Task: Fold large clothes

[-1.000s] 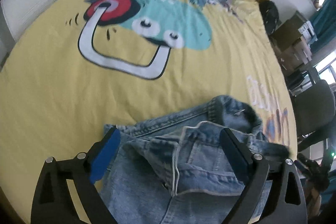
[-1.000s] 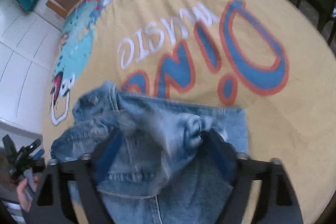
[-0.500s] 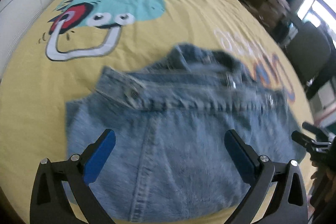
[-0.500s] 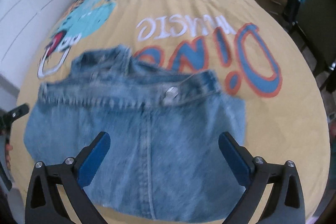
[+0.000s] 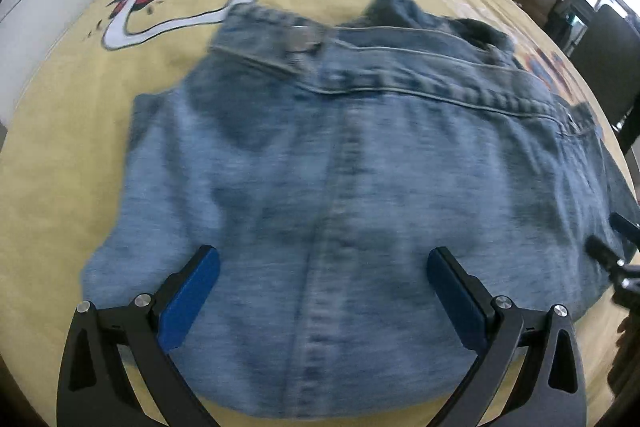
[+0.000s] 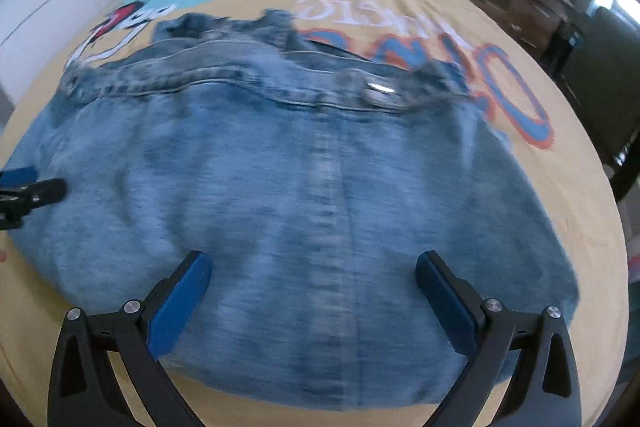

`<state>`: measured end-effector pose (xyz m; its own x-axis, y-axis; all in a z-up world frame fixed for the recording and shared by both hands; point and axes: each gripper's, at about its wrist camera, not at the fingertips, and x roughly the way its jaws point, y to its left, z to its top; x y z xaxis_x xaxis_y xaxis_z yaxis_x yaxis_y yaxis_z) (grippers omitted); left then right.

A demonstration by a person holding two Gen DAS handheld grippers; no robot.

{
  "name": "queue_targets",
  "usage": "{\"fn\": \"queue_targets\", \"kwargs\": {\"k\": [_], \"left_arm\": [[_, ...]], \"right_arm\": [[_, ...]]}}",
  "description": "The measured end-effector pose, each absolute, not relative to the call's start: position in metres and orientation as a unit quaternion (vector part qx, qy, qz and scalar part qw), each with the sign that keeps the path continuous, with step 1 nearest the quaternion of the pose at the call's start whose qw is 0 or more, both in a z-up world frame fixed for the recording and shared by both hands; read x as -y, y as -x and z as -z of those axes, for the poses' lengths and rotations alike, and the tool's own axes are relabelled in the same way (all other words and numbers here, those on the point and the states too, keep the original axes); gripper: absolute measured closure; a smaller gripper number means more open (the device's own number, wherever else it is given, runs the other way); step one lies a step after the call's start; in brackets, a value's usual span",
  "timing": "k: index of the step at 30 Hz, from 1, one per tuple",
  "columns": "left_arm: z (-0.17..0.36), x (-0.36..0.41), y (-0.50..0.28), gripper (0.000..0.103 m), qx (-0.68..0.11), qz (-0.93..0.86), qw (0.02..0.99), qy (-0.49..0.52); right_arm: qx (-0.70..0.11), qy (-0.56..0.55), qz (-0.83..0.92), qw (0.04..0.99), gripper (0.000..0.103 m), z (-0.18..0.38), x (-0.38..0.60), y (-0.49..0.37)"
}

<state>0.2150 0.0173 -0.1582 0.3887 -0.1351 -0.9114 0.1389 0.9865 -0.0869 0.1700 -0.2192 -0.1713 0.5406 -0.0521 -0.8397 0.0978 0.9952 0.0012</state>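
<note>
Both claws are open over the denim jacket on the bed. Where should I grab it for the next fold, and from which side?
Probably the two near-hem corners. The jacket lies flat, its banded edge away from you, so the near hem is the free edge. Bring the left claw in low from the left side, the right claw from the right, each pinching a corner edge-on. The flat middle offers no ridge to pinch.

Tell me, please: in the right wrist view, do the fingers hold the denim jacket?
No. The right gripper is open, its blue fingers spread wide above the denim jacket.
</note>
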Motion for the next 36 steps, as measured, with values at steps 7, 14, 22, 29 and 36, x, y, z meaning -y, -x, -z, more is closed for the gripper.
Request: {"fn": "queue_targets", "kwargs": {"k": [7, 14, 22, 29, 36], "left_arm": [[0.163, -0.037, -0.209, 0.001, -0.531, 0.078, 0.844, -0.003], [0.138, -0.042, -0.197, 0.001, -0.541, 0.094, 0.835, -0.004], [0.125, -0.112, -0.207, 0.001, -0.565, 0.043, 0.822, 0.055], [0.165, -0.128, -0.214, 0.001, -0.609, 0.060, 0.779, 0.140], [0.175, -0.112, -0.205, 0.001, -0.597, 0.054, 0.790, 0.124]], "right_arm": [[-0.466, -0.057, 0.054, 0.881, 0.001, 0.181, 0.254, -0.157], [-0.470, -0.032, 0.051, 0.880, 0.001, 0.165, 0.243, -0.147], [-0.475, -0.033, 0.037, 0.879, 0.000, 0.150, 0.236, -0.102], [-0.487, -0.052, 0.048, 0.871, 0.000, 0.153, 0.244, -0.079], [-0.493, -0.061, 0.061, 0.866, 0.000, 0.159, 0.254, -0.074]]}}
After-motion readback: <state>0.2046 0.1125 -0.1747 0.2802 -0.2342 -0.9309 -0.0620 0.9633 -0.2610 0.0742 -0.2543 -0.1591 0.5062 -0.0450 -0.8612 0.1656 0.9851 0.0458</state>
